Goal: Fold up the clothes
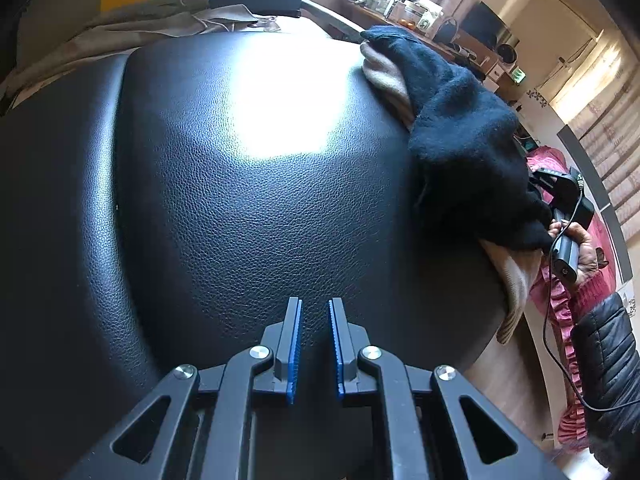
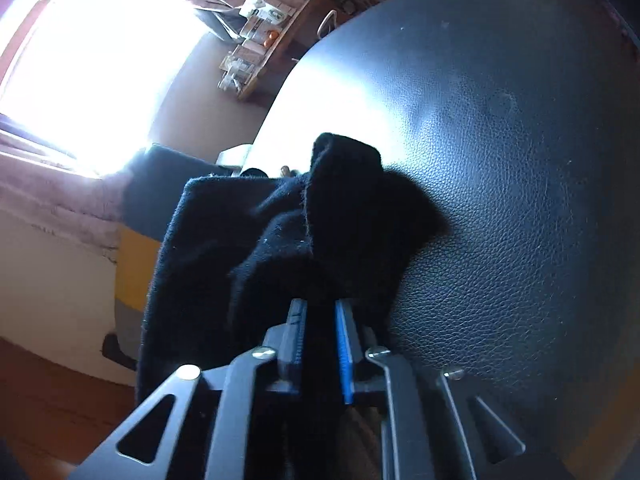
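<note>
A black leather-like seat cushion (image 1: 248, 184) fills most of the left wrist view. On its right edge lies a dark navy garment (image 1: 460, 136), bunched over a beige cloth (image 1: 384, 76). In the right wrist view the right tool (image 2: 321, 316) pinches a fold of that garment at lower centre. The left tool (image 1: 315, 320), lower centre in its own view, stands slightly spread over bare cushion, gripping nothing.

A lived-in home room: beyond the jaws spreads a black grained-leather seat cushion (image 1: 248, 208), and farther off a cluttered wooden shelf of jars and boxes (image 1: 404, 10), a dark flat television screen (image 1: 484, 24) and a sunlit curtained window (image 2: 88, 64).
</note>
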Demonstrator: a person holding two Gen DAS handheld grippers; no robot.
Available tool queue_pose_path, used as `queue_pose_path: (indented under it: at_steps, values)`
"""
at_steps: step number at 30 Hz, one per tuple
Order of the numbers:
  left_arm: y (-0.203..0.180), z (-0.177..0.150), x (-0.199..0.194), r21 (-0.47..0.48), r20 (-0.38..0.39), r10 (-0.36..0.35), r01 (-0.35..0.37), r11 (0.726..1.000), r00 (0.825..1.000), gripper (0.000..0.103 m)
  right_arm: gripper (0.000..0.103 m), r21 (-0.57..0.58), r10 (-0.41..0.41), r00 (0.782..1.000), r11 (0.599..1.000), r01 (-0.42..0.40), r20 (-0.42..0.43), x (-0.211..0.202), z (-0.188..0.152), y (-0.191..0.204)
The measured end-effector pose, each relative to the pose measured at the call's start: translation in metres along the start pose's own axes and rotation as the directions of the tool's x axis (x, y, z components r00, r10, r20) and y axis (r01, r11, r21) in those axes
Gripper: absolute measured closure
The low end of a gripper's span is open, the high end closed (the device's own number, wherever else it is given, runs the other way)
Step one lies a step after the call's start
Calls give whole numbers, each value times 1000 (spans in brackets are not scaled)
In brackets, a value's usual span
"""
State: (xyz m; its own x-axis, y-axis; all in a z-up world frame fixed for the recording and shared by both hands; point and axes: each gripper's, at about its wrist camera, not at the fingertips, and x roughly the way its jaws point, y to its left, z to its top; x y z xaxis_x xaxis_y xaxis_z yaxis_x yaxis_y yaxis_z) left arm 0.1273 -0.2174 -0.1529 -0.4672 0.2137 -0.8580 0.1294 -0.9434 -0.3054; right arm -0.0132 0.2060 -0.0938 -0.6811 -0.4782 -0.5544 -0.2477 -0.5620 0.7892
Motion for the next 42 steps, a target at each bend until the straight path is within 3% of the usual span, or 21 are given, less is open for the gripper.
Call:
queue_pose_path:
  at_steps: [5,10,13,14,15,16,21,25,27,30,35,39,40,41,42]
  values:
    - [-2,1,-3,13,1,1,-1,1000,1000,91,100,-30,-7,1000,1000,8,26,9,10,14]
    - [-13,6,-15,28,36,-17,16,999,999,91,100,-230,98,994,967,-108,-54,32,-1,89]
    - [-18,4,-25,40,63,-26,24,999,998,91,92,-298,56,997,952,-71,-60,32,-17,105]
    - [-18,2,-27,44,66,-25,22,999,997,91,65,-316,34,998,948,-50,-56,30,-24,108]
    - [-17,0,-29,47,67,-20,17,999,998,89,24,-326,12,999,945,-26,-46,28,-26,107]
    - [-14,0,-29,46,64,-14,11,999,998,88,15,-326,-12,1000,945,3,-27,24,-24,102]
    - [-6,-5,-28,5,52,-11,11,1000,999,88,10,-320,-139,989,935,150,57,12,-7,78]
    - [-4,-6,-27,-6,45,-2,2,1000,999,88,4,-306,-234,971,922,236,47,17,7,45]
    - [-5,-5,-25,0,43,6,-6,1000,999,88,4,-271,-271,962,924,271,40,32,19,34]
    - [-7,-3,-19,6,22,17,-17,1000,1000,88,4,-183,-240,970,953,241,26,56,42,21]
    - [-9,2,-8,5,-8,24,-24,1000,1000,88,0,-270,-329,940,901,341,88,119,80,48]
    - [-12,5,0,8,-26,22,-22,1000,999,88,2,-338,-396,912,849,407,104,162,102,72]
    - [-12,6,1,10,-26,22,-22,1000,999,88,12,-363,-416,903,829,426,108,170,104,82]
    - [-13,7,2,13,-25,22,-21,1000,999,88,61,-376,-423,900,822,429,103,176,106,88]
    - [-14,7,0,18,-20,20,-20,1000,1000,88,86,-372,-412,907,832,412,84,181,106,89]
